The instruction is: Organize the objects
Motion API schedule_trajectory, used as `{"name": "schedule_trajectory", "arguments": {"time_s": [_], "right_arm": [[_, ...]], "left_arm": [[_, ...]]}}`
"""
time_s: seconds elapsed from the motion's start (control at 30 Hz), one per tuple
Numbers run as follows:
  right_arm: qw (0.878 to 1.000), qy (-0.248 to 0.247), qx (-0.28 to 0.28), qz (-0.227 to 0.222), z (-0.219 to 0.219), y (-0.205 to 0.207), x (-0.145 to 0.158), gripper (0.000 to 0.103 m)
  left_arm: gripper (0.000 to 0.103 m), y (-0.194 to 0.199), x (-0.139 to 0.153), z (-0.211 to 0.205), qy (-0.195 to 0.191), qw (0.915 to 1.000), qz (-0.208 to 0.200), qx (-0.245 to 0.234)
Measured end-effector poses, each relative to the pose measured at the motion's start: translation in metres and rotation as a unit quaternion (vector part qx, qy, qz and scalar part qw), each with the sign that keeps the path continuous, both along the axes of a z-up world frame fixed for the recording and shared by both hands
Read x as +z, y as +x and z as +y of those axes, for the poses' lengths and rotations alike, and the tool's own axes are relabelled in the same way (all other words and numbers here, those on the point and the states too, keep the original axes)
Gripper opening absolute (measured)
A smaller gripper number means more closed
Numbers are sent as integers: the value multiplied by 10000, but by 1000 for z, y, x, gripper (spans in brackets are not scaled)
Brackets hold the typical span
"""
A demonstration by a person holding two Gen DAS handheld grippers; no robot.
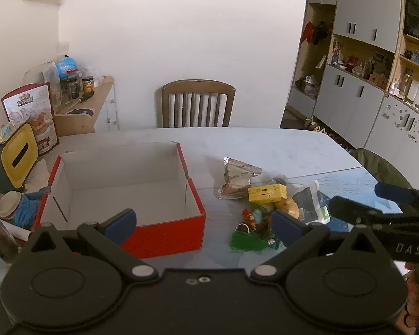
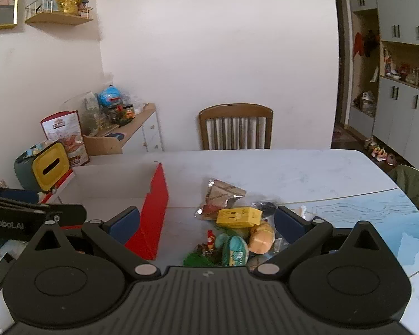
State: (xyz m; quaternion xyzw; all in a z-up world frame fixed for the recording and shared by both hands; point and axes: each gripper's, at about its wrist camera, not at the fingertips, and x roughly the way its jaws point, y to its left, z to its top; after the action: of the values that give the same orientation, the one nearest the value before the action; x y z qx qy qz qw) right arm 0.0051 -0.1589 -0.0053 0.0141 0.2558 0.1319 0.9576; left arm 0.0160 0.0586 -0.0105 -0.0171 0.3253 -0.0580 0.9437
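The pile of small objects (image 2: 237, 231) is partly hidden: its lower edge is cut off by the right gripper (image 2: 206, 224) body at the bottom centre of the right wrist view, and several items overlap so that single pieces are hard to make out. A yellow box (image 2: 238, 217), a crumpled foil packet (image 2: 220, 195), a round tan item (image 2: 262, 237), a green tassel (image 1: 247, 240) and a small red figure (image 1: 248, 215) can be picked out; the dark pouch (image 1: 307, 205) at the pile's right side is blurred. The red box (image 1: 164, 234) is seen at centre left of the left wrist view, open, white inside, nothing seen in it; its near left corner is covered by the left gripper (image 1: 204, 223). In the right wrist view only its red side wall and part of the interior are shown. Clutter at the left edge of the table (image 1: 265, 145) is cut off by the frame.

The left gripper's jaws are spread wide, nothing held, nothing touched; one blue pad overlaps the red box front in the picture, the other the pile's edge. The right gripper's jaws are likewise spread wide and empty, framing the pile at lower centre. The right gripper is also seen from the side at the right edge of the left wrist view. A chair (image 2: 236, 127) is seen behind the table.
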Motion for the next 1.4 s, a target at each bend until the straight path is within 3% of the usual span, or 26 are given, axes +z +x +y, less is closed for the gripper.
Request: {"name": "schedule_trajectory", "arguments": {"time_s": [0.53,0.8,0.93,1.27,1.4], "right_arm": [[9998,94,-116,100,-9,4,-6,103],[9993,117,-184,307,-45,28,-21,103],[9989,-69,-354,301,-67,43,-33,103],[9949,-473,-470,755,-104,98,-80,102],[9930,-687,-411,868,-109,121,-99,102]], "left_arm": [[103,11,-7,-11,130,9998,13,-175],[103,40,-32,-22,-136,9990,413,85],[103,54,-44,-28,-393,9973,618,-30],[103,86,-70,-78,-189,9949,856,-492],[103,96,-87,-106,94,9931,909,-734]]}}
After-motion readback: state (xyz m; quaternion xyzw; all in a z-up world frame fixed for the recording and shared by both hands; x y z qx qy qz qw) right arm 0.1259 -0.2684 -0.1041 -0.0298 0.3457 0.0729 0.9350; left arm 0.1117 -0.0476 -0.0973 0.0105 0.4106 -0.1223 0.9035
